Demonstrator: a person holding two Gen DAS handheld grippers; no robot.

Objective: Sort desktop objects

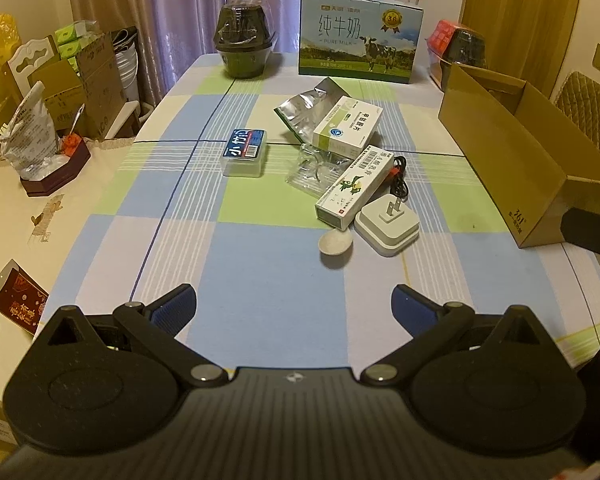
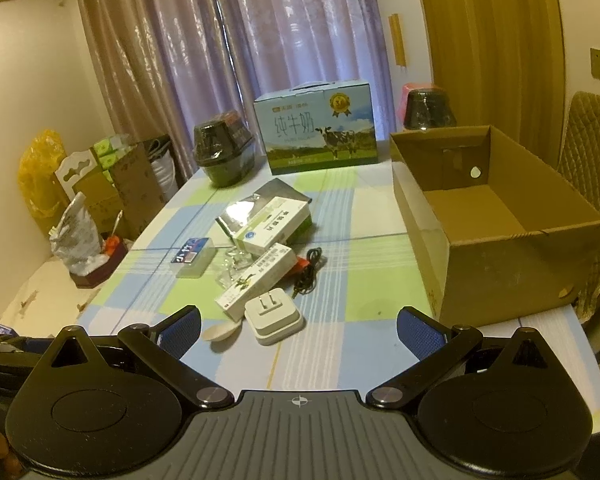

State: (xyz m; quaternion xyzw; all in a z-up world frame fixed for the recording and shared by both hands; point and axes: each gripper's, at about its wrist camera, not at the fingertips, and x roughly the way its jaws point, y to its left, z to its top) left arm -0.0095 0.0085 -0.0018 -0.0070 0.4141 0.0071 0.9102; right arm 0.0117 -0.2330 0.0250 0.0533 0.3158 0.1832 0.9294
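Loose items lie mid-table: a white plug adapter (image 1: 388, 228) (image 2: 274, 318), a pale spoon (image 1: 335, 244) (image 2: 220, 333), a long white medicine box (image 1: 354, 186) (image 2: 260, 280), a second white-green medicine box (image 1: 347, 126) (image 2: 276, 222) on a silver foil pouch (image 1: 306, 106), a black cable (image 1: 398, 178) (image 2: 308, 272), a clear plastic wrapper (image 1: 312, 170) and a clear box with a blue label (image 1: 244, 152) (image 2: 194, 258). An open brown cardboard box (image 1: 512, 152) (image 2: 496, 216) stands at the right, empty. My left gripper (image 1: 294, 306) and right gripper (image 2: 298, 334) hover open near the front edge, holding nothing.
A milk carton case (image 1: 360, 40) (image 2: 318, 128) and dark wrapped pots (image 1: 244, 42) (image 2: 224, 152) (image 2: 428, 110) stand at the table's back. A side surface on the left holds a dark tray with a bag (image 1: 40, 152). A quilted chair (image 2: 592, 160) sits behind the box.
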